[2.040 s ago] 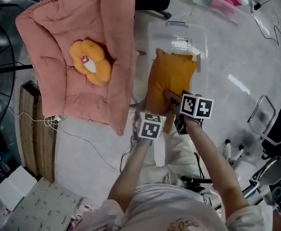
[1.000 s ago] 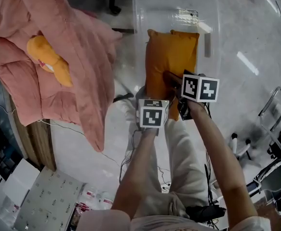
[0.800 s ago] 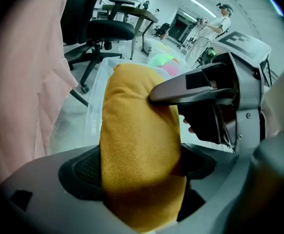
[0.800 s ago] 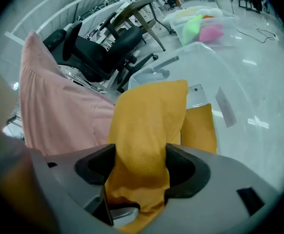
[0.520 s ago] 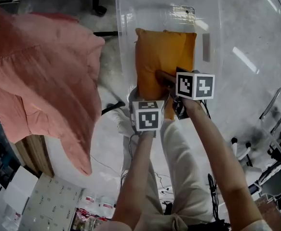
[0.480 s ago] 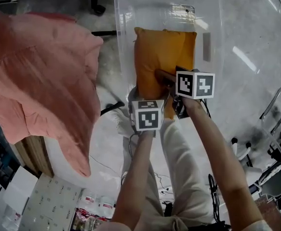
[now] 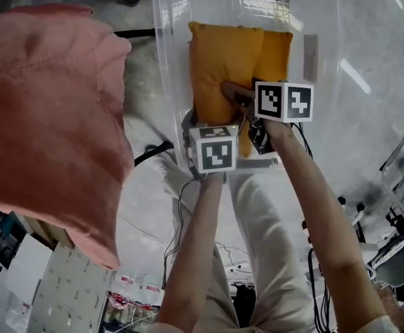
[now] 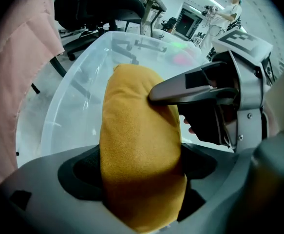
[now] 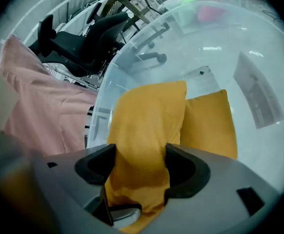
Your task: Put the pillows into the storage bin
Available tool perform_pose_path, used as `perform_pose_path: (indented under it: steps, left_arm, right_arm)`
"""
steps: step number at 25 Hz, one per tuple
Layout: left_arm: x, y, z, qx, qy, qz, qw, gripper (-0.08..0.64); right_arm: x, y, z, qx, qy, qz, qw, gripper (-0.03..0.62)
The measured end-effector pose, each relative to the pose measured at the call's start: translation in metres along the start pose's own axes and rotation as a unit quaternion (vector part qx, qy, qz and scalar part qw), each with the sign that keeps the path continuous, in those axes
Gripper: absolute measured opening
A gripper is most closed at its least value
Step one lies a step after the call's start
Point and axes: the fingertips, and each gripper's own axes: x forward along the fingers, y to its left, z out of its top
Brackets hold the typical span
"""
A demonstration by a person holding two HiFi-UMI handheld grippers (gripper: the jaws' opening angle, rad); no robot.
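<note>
1. Left gripper (image 8: 139, 172): the jaws stand wide and clamp the pillow (image 7: 226, 54). The orange fabric fills the whole gap from pad to pad. The gripper points steeply down.

2. Right gripper (image 9: 139, 167): the jaws are set narrower and pinch a bunched fold of the same pillow. The fold bulges out above and below the pads. In the left gripper view, one finger of the right gripper lies across the pillow's upper right flank, just right of the left gripper's line of sight.

3. Pillow position: it extends forward from both grippers, and its far end lies inside the bin (image 7: 159, 40). The end nearest the grippers is the clamped end. In the right gripper view the pillow shows as two lobes, a creased lobe straight ahead of the jaws and a flatter lobe ahead and to the right. Whether the far end rests on the bin bottom cannot be determined.

4. Bin: clear plastic, lid off, directly ahead of and below both grippers. Its walls surround the pillow on the left, right and far sides.

5. Surroundings: a pink quilt (image 7: 49, 109) hangs to the left of the left gripper, outside the bin. A black chair (image 8: 107, 6) stands beyond the bin, ahead and left. The grey floor (image 7: 375, 109) shows to the right of the right gripper.
</note>
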Motion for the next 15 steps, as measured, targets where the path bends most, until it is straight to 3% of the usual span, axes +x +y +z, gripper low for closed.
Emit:
perform_pose_path:
  steps: [10,15]
  left_arm:
    - [0.032,0.016,0.005,-0.009,0.005,0.021,0.9997,0.515]
    - [0.049,0.019,-0.003,-0.016,0.02,0.021,0.9995,0.522]
  right_arm:
    - [0.036,-0.02,0.005,0.008,0.003,-0.001,1.0,0.339]
    - [0.052,-0.035,-0.001,0.036,-0.005,0.014,0.999,0.341]
